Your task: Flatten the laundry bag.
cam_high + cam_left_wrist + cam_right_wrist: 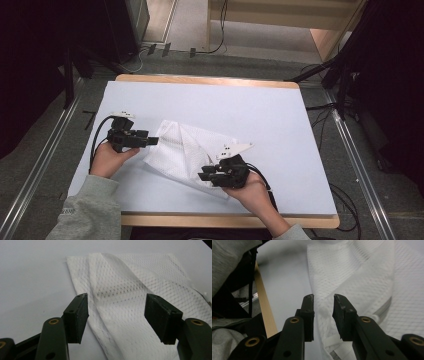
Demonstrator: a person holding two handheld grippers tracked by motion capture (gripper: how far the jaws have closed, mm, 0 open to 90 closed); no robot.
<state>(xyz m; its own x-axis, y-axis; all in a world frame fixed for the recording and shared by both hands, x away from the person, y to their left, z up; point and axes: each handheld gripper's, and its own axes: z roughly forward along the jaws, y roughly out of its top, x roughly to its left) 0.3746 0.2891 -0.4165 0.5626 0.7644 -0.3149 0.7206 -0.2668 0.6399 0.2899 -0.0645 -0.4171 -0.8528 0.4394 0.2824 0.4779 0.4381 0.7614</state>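
White mesh bag (187, 150) lies crumpled and partly folded on the pale sheet (270, 120) covering the table (200, 79), near the middle and toward your side. One flap is folded over the rest, and a white zip runs along the edge by your right hand.

Your left gripper (150, 141) sits at the left edge of the bag, pointing across it. In the left gripper view its jaws stand wide apart (116, 315), with the mesh lying below and between them; the pads press on nothing.

Your right gripper (206, 175) sits over the near right part of the bag. In the right gripper view its jaws are partly spread (323, 315), with a narrow gap between the pads. A fold of the bag lies under that gap, but the pads do not pinch it.

Your grey sleeve (87, 210) rests at the near left corner of the table.
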